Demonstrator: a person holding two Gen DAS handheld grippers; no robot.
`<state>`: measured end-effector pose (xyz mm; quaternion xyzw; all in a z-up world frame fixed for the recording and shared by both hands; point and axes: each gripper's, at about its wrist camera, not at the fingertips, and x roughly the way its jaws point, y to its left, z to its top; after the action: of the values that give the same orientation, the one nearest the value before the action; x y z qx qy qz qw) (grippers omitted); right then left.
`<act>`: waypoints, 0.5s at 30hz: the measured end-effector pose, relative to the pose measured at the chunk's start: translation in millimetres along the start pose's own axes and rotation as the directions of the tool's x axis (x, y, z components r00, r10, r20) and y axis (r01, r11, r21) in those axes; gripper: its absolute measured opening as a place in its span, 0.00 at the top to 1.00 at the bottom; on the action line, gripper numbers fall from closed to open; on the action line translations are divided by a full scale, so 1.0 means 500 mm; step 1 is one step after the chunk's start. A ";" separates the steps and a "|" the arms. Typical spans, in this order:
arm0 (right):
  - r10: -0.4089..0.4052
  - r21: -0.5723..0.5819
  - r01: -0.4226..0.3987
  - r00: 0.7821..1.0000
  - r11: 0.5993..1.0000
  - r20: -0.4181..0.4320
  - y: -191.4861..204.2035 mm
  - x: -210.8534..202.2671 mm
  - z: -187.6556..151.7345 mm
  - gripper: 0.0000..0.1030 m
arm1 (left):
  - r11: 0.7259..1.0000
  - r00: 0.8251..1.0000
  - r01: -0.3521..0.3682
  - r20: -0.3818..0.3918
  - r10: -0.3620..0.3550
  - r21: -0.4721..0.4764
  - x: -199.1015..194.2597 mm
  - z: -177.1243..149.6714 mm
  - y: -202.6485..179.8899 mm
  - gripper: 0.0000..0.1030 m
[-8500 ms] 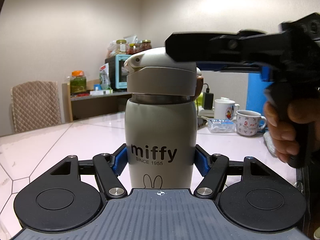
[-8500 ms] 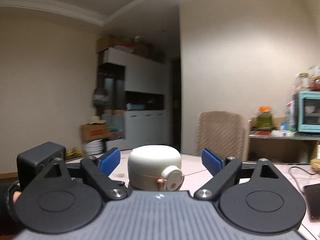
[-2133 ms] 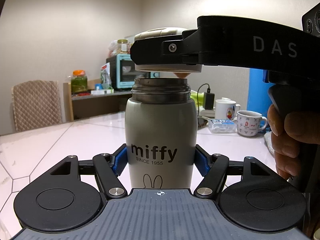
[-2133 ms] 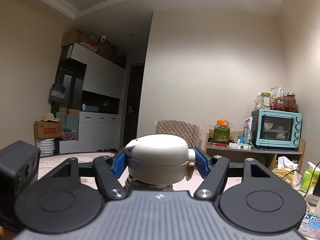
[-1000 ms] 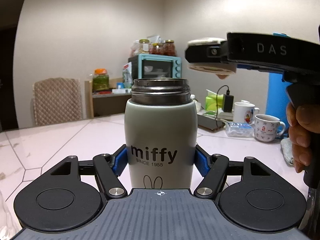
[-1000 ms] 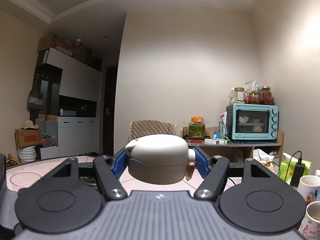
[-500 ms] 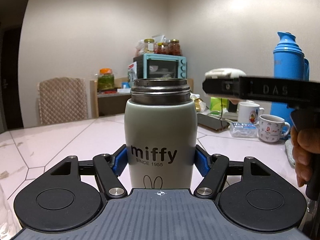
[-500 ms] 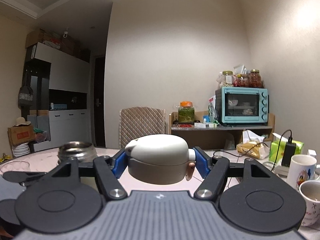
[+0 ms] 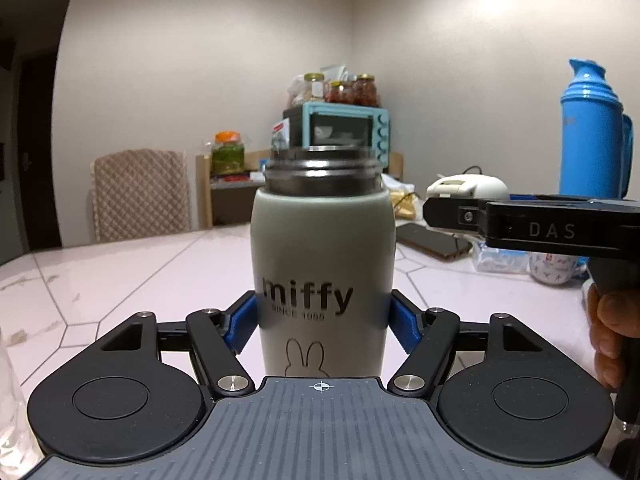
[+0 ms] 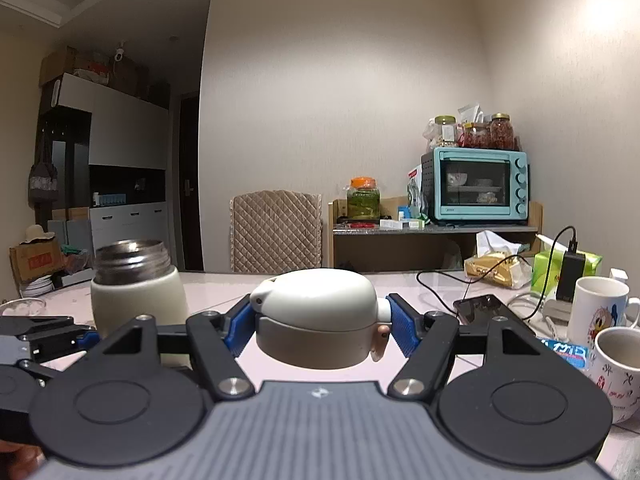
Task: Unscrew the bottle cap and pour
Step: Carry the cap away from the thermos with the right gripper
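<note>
A cream "miffy" bottle (image 9: 320, 260) stands upright on the pale table (image 9: 120, 272), its steel threaded mouth uncovered. My left gripper (image 9: 322, 320) has its blue pads against both sides of the bottle's lower body, and its jaws are opening slightly. The domed cream cap (image 10: 316, 308) is off the bottle and sits level between the pads of my right gripper (image 10: 318, 332), which is shut on it. In the left wrist view the cap (image 9: 468, 186) and right gripper (image 9: 452, 212) hang to the right of the bottle, below its mouth. From the right wrist view the bottle (image 10: 136, 292) is at the left.
A clear glass (image 10: 20, 304) stands at the far left. On the right are two mugs (image 10: 600, 312), a phone (image 10: 484, 306) on a cable, and a blue thermos (image 9: 592, 140). A hand (image 9: 608, 320) holds the right gripper's handle. A chair (image 10: 276, 232) and a shelf with a toaster oven (image 10: 476, 188) lie beyond the table.
The right gripper has carried the cap down and away to the right of the bottle's mouth. The bottle stays upright in the left gripper.
</note>
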<state>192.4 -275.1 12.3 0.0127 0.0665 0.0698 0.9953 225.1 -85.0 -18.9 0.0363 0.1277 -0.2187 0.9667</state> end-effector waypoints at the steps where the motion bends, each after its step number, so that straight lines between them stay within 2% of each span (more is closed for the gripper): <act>1: -0.001 0.000 0.001 1.000 1.000 -0.002 -0.001 0.000 -0.002 0.31 | 1.000 1.000 -0.001 0.001 0.001 -0.005 0.000 -0.002 -0.001 0.29; 15: -0.008 0.001 0.008 0.998 1.000 -0.056 -0.003 0.012 -0.021 0.31 | 1.000 1.000 -0.021 -0.003 0.021 -0.015 -0.005 -0.008 -0.006 0.29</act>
<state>197.0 -275.6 1.2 0.0113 0.0945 0.0660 0.9933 220.6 -86.1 -22.1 0.0305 0.1305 -0.2076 0.9690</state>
